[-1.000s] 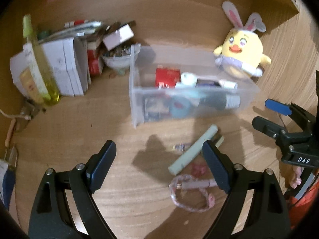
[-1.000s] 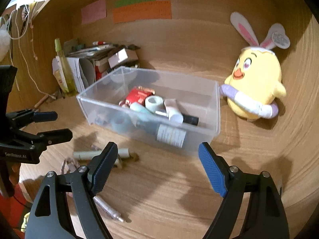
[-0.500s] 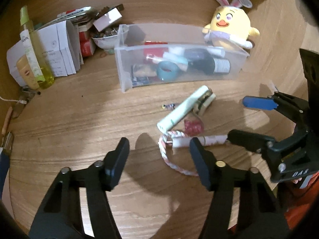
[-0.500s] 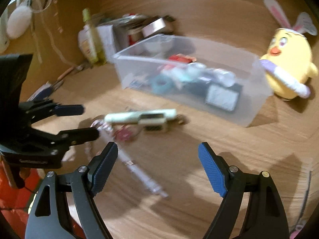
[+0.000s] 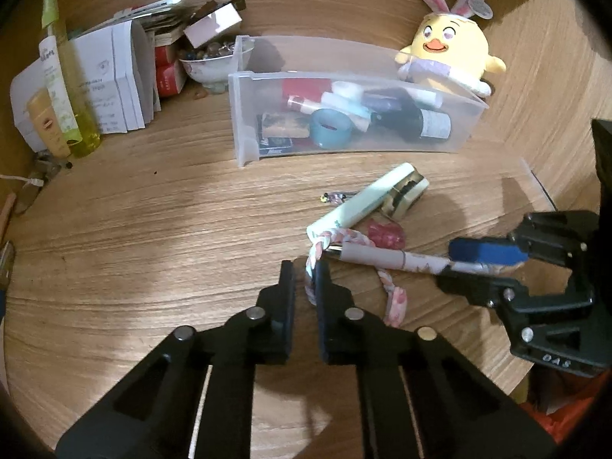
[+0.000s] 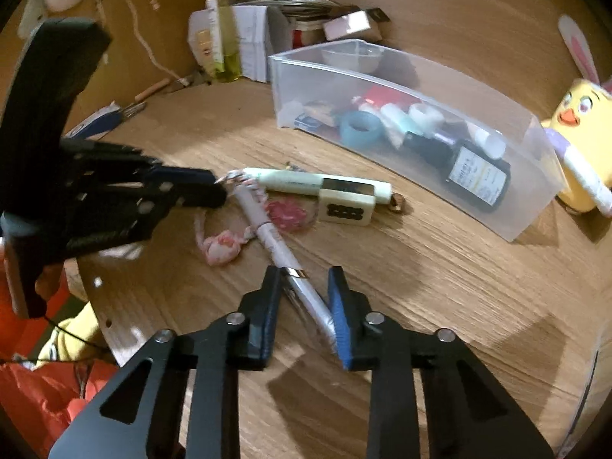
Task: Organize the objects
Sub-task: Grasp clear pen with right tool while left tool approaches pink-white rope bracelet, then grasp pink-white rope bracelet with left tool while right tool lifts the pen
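The slim white pen with a metal band [image 6: 281, 252] lies flat on the wooden desk [image 6: 440, 279], its long axis running from between the fingers of the right gripper [image 6: 304, 308] away and leftward toward the left gripper [image 6: 199, 191]. So the right gripper is at the pen's near end and the left gripper at its far end.

The right gripper's fingers are narrowed around the pen's tip end, one on each side. Whether they already press on the barrel I cannot tell, since a sliver of gap seems to show beside the blue pad.

In the left wrist view, the left gripper [image 5: 304, 281] has its fingers drawn almost together on the pink-and-white braided cord loop [image 5: 390, 298], which rises between them and passes under the pen.

Just beyond the left fingers lie the pale green tube [image 5: 361, 201], the cream tile-like block [image 5: 405, 195] and a small red wrapped piece [image 5: 384, 231]. Farther ahead stands the clear plastic bin [image 5: 244, 114], already holding several items. Judging by that, the pen and cord probably go there next; the cord crossing the pen could drag it when lifted.
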Available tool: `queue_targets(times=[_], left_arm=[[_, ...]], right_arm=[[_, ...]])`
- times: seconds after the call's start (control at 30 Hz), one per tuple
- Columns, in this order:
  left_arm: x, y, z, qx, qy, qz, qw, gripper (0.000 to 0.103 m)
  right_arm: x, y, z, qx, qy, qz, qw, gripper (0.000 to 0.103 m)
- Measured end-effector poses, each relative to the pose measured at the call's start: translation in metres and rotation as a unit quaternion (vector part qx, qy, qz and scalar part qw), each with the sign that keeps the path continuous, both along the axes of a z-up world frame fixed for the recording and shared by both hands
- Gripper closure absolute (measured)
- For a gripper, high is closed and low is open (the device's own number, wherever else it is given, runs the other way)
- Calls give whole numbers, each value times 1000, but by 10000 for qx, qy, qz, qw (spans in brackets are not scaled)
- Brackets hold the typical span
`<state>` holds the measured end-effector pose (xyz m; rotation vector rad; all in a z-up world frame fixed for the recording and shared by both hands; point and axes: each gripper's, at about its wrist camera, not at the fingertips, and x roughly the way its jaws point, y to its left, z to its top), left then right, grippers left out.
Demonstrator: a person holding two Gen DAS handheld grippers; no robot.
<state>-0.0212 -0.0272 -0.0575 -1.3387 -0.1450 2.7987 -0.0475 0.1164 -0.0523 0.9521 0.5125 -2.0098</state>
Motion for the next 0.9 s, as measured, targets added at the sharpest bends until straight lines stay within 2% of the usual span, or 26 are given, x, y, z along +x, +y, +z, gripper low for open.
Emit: queue_targets(times=[0.1, 0.33, 0.5, 0.8, 0.9], left_arm=[[1, -1, 0, -68, 8, 49, 10000, 97], [-1, -19, 0, -228, -48, 429, 9988, 97], [-3, -36, -1, -169, -86, 663, 9976, 97], [7, -36, 5, 46, -99, 551, 9984, 96], [12, -31, 12, 45, -12, 477, 9989, 86]], right_arm=[[5, 1, 1, 42, 92, 78, 9999, 84], [4, 10, 3, -64, -4, 98, 9999, 88], [1, 14, 3, -61, 9, 46, 10000, 90], [0, 15, 4, 24, 23, 71, 10000, 89], [-2, 14, 4, 8, -32, 62, 10000, 89]])
